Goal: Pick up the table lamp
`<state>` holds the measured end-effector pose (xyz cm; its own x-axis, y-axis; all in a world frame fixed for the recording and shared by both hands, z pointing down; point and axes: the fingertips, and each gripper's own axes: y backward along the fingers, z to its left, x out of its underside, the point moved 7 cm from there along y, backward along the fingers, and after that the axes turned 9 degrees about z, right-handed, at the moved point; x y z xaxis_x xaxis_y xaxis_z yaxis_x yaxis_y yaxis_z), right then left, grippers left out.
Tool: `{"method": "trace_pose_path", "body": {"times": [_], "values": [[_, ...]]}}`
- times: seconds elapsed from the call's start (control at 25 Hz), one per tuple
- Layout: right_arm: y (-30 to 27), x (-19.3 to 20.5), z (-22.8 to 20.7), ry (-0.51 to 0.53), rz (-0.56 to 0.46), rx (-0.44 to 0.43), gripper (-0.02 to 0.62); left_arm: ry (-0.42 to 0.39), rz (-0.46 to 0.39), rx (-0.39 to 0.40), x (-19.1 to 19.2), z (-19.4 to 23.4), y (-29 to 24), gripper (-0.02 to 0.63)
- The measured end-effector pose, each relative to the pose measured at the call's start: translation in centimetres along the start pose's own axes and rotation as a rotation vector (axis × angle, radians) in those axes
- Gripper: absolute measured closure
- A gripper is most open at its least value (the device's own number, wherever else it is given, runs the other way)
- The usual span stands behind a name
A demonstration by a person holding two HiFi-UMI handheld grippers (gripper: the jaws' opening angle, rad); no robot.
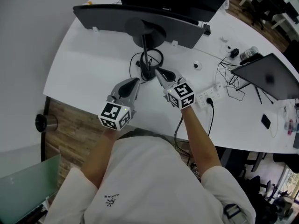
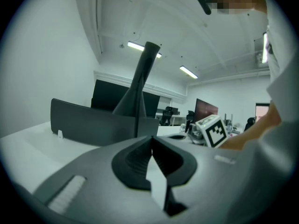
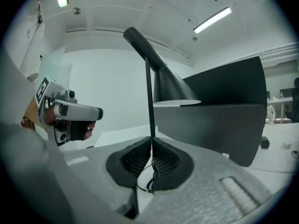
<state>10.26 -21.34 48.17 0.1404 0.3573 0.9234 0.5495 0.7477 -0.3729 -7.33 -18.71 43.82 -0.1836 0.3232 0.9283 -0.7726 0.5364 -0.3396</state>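
The table lamp is black, with a cone shade (image 1: 147, 31) on a thin stem (image 1: 145, 55) that rises from the white table (image 1: 88, 78); its cable loops round the foot. Close beside the foot on the right, my right gripper (image 1: 158, 71) is shut with nothing between its pads. In the right gripper view the stem (image 3: 149, 101) stands just beyond the closed tips of this gripper (image 3: 152, 141). On the near left of the foot, my left gripper (image 1: 137, 80) is shut and empty. From the left gripper (image 2: 152, 139) the shade (image 2: 133, 104) shows ahead, a little to the left.
A wide dark curved panel (image 1: 117, 15) stands just behind the lamp. To the right lie a white power strip (image 1: 208, 96) with plugged cables, a small white puck (image 1: 197, 65) and a dark screen (image 1: 268, 76). The table's near edge runs just under my hands.
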Motion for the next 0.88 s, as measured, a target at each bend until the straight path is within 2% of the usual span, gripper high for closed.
{"method": "trace_pose_path", "body": {"times": [0.12, 0.28, 0.36, 0.6, 0.64, 0.76, 0.88], "values": [[-0.8, 0.7, -0.3, 0.007, 0.027, -0.015, 0.509, -0.001, 0.01, -0.01, 0.1, 0.0, -0.4, 0.615], [-2.4, 1.5, -0.3, 0.023, 0.063, -0.04, 0.504, -0.004, 0.023, -0.026, 0.3, -0.2, -0.6, 0.615], [-3.0, 1.9, -0.3, 0.024, 0.074, -0.053, 0.459, -0.008, 0.029, -0.029, 0.5, -0.6, -0.7, 0.615], [-4.1, 2.7, -0.9, 0.033, 0.091, -0.07, 0.457, -0.01, 0.04, -0.045, 0.7, -1.4, -0.9, 0.615], [-4.3, 2.8, -1.0, 0.032, 0.092, -0.08, 0.456, -0.009, 0.041, -0.047, 0.8, -1.4, -0.9, 0.615], [-5.1, 2.8, -0.9, 0.035, 0.088, -0.122, 0.395, -0.003, 0.045, -0.057, 1.0, -1.5, -1.5, 0.615], [-5.7, 2.3, -0.7, 0.046, 0.061, -0.151, 0.394, 0.022, 0.039, -0.078, 1.1, -1.3, -2.0, 0.615]]}}
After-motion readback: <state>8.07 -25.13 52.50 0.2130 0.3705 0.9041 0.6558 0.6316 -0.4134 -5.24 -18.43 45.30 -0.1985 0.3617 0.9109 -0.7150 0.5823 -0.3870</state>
